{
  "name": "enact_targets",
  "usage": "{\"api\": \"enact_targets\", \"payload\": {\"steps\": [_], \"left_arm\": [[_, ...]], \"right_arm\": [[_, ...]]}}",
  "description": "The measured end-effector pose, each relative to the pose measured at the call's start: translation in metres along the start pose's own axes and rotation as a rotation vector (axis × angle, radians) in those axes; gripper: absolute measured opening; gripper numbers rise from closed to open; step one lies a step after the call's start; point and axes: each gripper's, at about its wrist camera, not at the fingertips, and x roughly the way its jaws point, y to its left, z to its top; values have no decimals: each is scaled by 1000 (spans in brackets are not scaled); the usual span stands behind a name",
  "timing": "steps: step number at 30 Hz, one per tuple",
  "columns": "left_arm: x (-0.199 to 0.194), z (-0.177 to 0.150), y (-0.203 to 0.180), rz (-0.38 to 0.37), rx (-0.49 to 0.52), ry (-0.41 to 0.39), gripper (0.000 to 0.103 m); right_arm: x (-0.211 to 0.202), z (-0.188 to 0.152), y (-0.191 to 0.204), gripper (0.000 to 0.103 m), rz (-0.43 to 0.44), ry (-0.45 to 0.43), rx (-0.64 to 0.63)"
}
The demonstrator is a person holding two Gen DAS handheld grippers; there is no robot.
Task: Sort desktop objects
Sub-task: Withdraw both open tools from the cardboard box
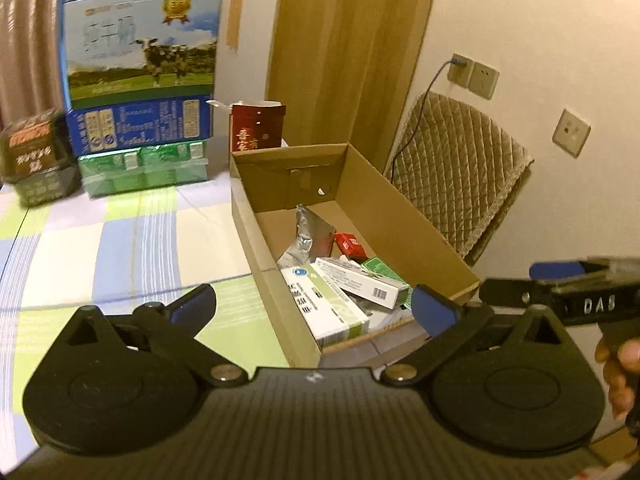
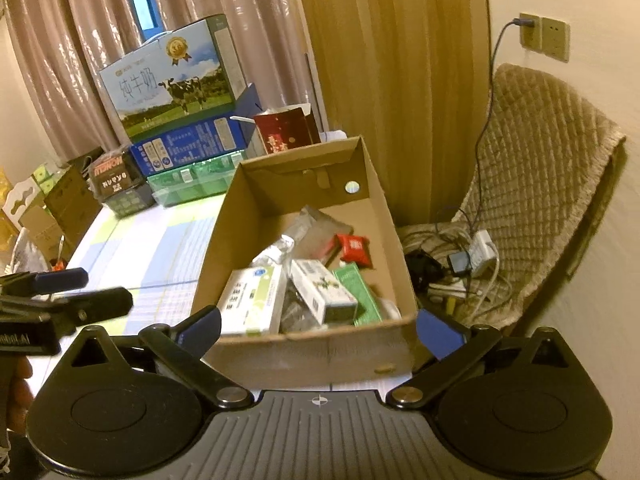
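Both grippers point forward and downward toward the cardboard box (image 2: 304,344) on the checked tablecloth (image 1: 100,240), side by side and apart. The left gripper (image 1: 316,310) has its jaws spread wide with nothing between the blue-tipped fingers (image 1: 434,310); its view looks over the box's near left corner. The right gripper (image 2: 320,328) is likewise wide open and empty, its fingers framing the box's near wall without touching it. A hand (image 1: 618,376) grips the right gripper's handle at the edge of the left view. Inside the box lie a white-green carton (image 2: 252,300), a barcoded white carton (image 2: 324,292), a green packet (image 2: 358,294), a red packet (image 2: 354,250) and a foil pouch (image 1: 306,234), heaped toward the near end.
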Motion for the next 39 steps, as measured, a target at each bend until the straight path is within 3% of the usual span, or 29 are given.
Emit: {"api": "enact_targets", "payload": {"steps": [11,21,39], "left_arm": [[-51,-19,-13,119,-35,-17,102],[-76,-35,-20,103,-81,-36,102],[-78,-45,-24,140,-81,-43,102]], "right_arm": [[-49,-36,4,101,-22,-35,54],[-75,-46,18,101,-39,-50,19],[-82,-49,40,101,-69,-90,-70]]}}
